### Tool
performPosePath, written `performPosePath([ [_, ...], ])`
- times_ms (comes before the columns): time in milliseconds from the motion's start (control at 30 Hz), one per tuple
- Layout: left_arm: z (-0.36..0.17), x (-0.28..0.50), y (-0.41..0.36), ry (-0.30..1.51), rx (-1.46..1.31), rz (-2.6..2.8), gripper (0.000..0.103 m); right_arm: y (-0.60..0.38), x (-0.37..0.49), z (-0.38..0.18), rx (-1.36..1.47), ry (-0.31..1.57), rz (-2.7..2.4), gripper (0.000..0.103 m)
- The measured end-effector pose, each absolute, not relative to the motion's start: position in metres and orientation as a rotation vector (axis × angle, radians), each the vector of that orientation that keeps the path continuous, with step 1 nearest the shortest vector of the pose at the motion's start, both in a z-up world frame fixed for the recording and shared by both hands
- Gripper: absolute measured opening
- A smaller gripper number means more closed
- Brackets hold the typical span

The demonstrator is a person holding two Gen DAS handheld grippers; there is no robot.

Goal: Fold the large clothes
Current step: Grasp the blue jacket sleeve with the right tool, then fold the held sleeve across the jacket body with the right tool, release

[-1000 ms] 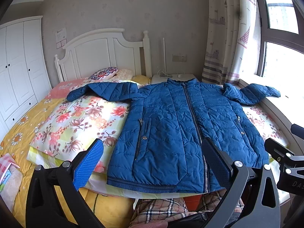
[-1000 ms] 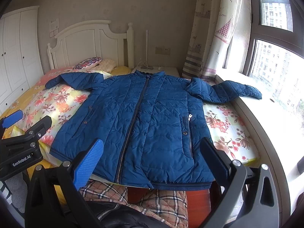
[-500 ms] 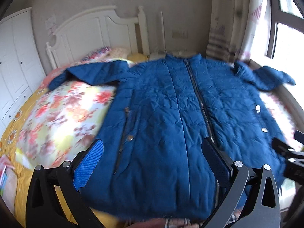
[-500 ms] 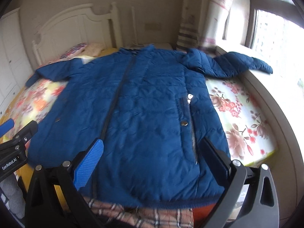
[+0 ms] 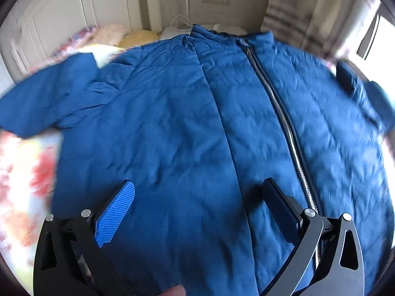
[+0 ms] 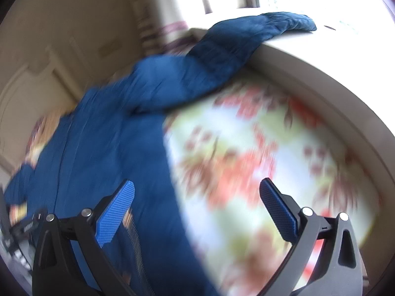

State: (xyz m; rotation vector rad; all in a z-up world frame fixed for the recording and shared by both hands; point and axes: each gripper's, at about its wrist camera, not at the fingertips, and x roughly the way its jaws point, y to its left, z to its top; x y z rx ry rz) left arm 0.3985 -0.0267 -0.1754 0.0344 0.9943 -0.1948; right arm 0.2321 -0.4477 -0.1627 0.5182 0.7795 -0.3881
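Observation:
A large blue quilted jacket [image 5: 187,128] lies front up on the bed, zipped, with its zipper [image 5: 284,113] running up the middle. Its left sleeve [image 5: 47,101] spreads out to the left. My left gripper [image 5: 197,197] is open and empty, low over the jacket's left front panel. In the right wrist view the jacket [image 6: 118,153] fills the left side and its right sleeve [image 6: 246,39] drapes onto the window ledge [image 6: 308,71]. My right gripper [image 6: 196,197] is open and empty above the jacket's right edge and the floral bedspread [image 6: 259,162].
Pillows [image 5: 111,34] and a white headboard [image 5: 81,12] are at the far end of the bed. A curtain [image 5: 296,17] hangs at the back right. The window ledge borders the bed on the right. Both views are blurred by motion.
Both grippers have moved forward and down over the bed. The left one is now close over the jacket's front. The right one has swung right toward the jacket's right edge and sleeve.

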Motion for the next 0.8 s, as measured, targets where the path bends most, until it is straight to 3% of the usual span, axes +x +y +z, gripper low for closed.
performPosePath([
  [233,-0.186,0.406,-0.04,0.955,0.086,-0.161,0.099,-0.524,0.316,-0.172,0.567,0.728,-0.492,0.099],
  [367,-0.186,0.41,-0.036,0.961,0.068,-0.162,0.099,-0.56,0.355,-0.18,0.604,0.736,-0.578,0.09],
  [433,-0.186,0.409,-0.035,0.957,0.064,-0.165,0.099,-0.569,0.367,-0.181,0.621,0.729,-0.589,0.074],
  [467,-0.186,0.41,-0.035,0.956,0.064,-0.165,0.099,-0.569,0.374,-0.179,0.623,0.708,-0.54,0.042],
  [500,-0.186,0.408,-0.035,0.955,0.064,-0.165,0.099,-0.565,0.377,-0.175,0.603,0.693,-0.52,0.016],
  [600,-0.186,0.408,-0.035,0.954,0.065,-0.163,0.099,-0.515,0.389,-0.134,0.397,0.56,-0.426,0.008],
  [800,-0.186,0.408,-0.035,0.953,0.062,-0.165,0.099,-0.371,0.412,-0.095,0.114,0.499,-0.047,0.007],
])
